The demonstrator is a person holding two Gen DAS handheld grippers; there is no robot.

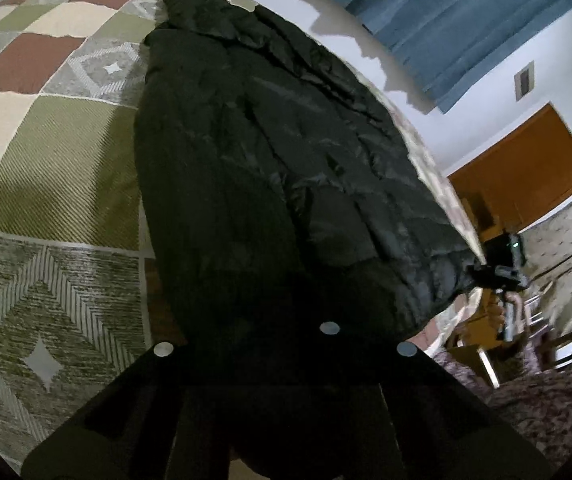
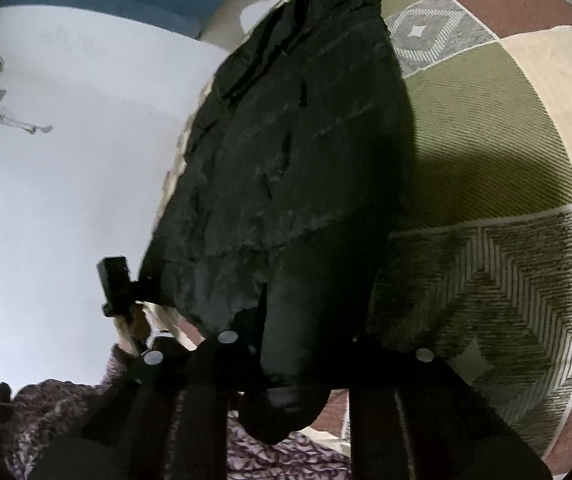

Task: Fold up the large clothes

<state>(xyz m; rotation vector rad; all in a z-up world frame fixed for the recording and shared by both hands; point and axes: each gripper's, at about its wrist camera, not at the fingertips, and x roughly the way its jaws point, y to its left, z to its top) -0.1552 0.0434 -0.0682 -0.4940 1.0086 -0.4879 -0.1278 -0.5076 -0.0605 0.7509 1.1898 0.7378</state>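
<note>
Black jacket hem in both jaws.

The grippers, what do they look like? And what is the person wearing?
Both are black. The left gripper and the right gripper each have wide flat fingers with small round silvery dots. Seen from the other hand, each carries a boxy black camera block on a handle. The person's sleeve is purple with a pale pattern.

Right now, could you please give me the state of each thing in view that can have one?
Black puffer jacket: spread lengthwise on the patterned bedcover, near hem gripped at both corners.
Left gripper: shut on the jacket's hem.
Right gripper: shut on the jacket's hem.
Blue curtain: drawn.
</note>
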